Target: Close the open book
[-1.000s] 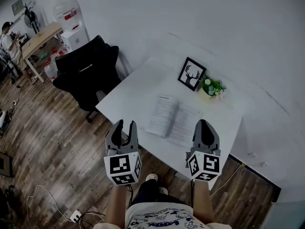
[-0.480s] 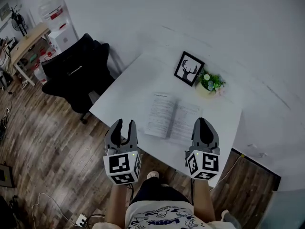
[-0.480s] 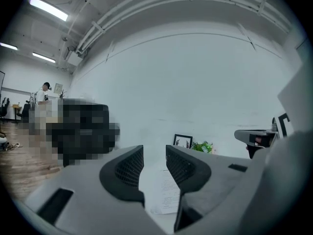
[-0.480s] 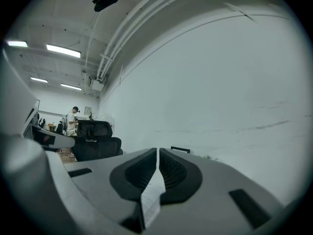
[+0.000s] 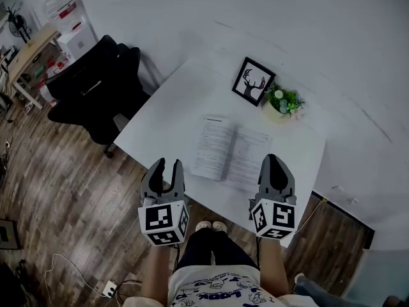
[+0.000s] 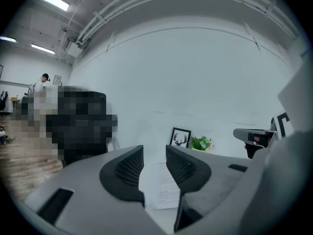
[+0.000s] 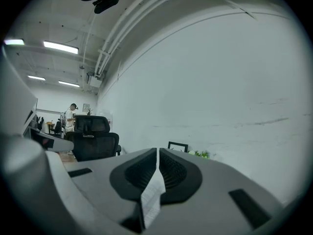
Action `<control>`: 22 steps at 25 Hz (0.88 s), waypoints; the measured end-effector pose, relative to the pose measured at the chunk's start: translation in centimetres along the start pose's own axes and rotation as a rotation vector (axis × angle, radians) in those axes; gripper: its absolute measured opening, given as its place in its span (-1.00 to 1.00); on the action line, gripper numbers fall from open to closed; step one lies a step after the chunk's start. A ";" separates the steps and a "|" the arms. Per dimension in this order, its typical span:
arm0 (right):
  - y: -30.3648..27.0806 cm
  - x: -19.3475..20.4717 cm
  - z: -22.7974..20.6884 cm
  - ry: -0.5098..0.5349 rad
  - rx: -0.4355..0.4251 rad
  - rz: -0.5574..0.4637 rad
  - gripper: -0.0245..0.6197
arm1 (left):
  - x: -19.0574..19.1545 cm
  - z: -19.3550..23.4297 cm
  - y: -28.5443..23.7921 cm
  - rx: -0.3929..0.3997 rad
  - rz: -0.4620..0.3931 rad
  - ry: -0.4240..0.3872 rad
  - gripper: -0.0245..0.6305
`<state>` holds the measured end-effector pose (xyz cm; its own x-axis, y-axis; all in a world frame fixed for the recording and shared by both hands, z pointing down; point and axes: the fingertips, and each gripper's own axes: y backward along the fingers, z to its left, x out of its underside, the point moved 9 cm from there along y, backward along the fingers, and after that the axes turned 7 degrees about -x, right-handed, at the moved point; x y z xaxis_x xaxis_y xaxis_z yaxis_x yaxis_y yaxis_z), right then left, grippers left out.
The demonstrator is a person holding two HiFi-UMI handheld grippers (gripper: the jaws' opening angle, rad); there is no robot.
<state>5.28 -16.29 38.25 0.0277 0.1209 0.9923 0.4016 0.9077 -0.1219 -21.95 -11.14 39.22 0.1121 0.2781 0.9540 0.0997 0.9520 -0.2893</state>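
**Kid:** Where is the book (image 5: 230, 155)?

**Friend:** It lies open and flat on the white desk (image 5: 160, 123), close to the front edge. Both pages face up. They have lines of print, but the print is too small to read.

**Kid:** What about the tongs?

**Friend:** The left tongs (image 5: 168, 166) are at the desk's front edge, by the book's left page. Their jaws are apart, with nothing in them. The right tongs (image 5: 273, 160) are by the right page. Their jaws are pressed together and hold nothing.

**Kid:** What is behind the book?

**Friend:** There is a black frame (image 5: 253, 82) with a deer head drawing. A small green plant (image 5: 283, 101) sits just beside it. A black chair (image 5: 96, 85) stands left of the desk.
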 end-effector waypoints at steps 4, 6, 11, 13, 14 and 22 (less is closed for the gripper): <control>-0.7 0.1 -0.6 -0.002 -0.016 0.013 -0.81 | 0.5 -0.5 -0.2 -0.009 0.024 0.010 -0.55; -1.0 0.2 -1.0 -0.003 -0.021 0.016 -0.81 | 0.8 -0.7 -0.4 -0.015 0.033 0.012 -0.55; -1.8 0.7 -1.7 -0.009 -0.030 0.027 -0.81 | 1.9 -1.2 -1.0 -0.015 0.065 0.055 -0.55; -1.9 1.0 -1.9 -0.008 -0.034 0.034 -0.81 | 2.5 -1.3 -1.3 -0.007 0.080 0.090 -0.55; -2.0 1.2 -2.0 -0.008 -0.035 0.037 -0.81 | 2.8 -1.3 -1.4 -0.002 0.088 0.111 -0.55; -2.1 2.0 -3.1 -0.005 -0.027 0.063 -0.81 | 5.5 -1.9 -3.2 0.044 0.166 0.263 -0.55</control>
<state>7.34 -19.24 40.54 0.0490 0.1793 0.9826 0.4240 0.8870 -0.1830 -19.82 -12.92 45.21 0.3756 0.3929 0.8394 0.0169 0.9026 -0.4301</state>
